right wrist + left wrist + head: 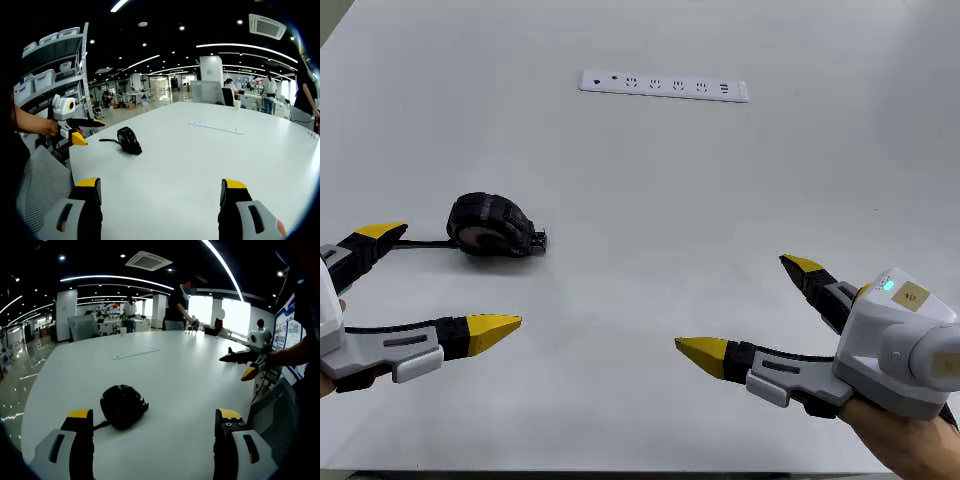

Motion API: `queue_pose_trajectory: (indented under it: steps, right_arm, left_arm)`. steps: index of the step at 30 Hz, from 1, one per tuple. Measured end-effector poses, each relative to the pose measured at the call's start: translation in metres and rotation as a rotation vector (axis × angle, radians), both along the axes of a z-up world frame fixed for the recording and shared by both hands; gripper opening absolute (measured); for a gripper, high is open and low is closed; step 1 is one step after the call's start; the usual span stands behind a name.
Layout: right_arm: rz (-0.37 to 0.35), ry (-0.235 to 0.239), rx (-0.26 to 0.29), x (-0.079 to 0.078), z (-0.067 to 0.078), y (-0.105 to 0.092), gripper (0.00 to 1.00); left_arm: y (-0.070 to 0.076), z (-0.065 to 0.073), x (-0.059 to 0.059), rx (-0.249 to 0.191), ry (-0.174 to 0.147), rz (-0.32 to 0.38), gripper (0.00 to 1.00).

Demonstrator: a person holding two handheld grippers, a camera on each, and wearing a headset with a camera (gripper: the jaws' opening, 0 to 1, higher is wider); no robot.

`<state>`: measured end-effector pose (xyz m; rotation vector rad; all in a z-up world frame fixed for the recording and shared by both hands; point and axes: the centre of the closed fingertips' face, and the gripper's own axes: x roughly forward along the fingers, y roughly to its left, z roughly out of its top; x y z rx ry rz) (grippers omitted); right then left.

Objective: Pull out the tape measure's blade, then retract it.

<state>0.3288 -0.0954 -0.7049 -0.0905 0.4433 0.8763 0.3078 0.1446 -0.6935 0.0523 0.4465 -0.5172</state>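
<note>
The tape measure [490,225] lies just ahead of the left gripper [452,276], jaws wide, nearer its left jaw. The right gripper [737,303], jaws also wide, stands well apart.

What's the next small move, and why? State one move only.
Probably ease the left gripper forward and close it on the tape measure. The case lies on the table just ahead of its open jaws, untouched, with the blade not yet drawn. The right gripper, also open, sits farther off and could then take the blade end.
</note>
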Motion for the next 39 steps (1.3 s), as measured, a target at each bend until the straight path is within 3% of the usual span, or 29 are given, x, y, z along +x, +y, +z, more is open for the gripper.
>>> queue_pose_trajectory:
  steps: [23, 39]
  right_arm:
    - [0.010, -0.002, -0.002, -0.001, -0.001, -0.001, 0.99]
    - [0.046, -0.001, -0.019, 0.010, -0.002, -0.002, 0.98]
  left_arm:
    - [0.002, 0.001, 0.001, 0.010, -0.008, -0.007, 0.99]
    - [0.008, 0.000, 0.006, 0.031, 0.006, -0.036, 0.99]
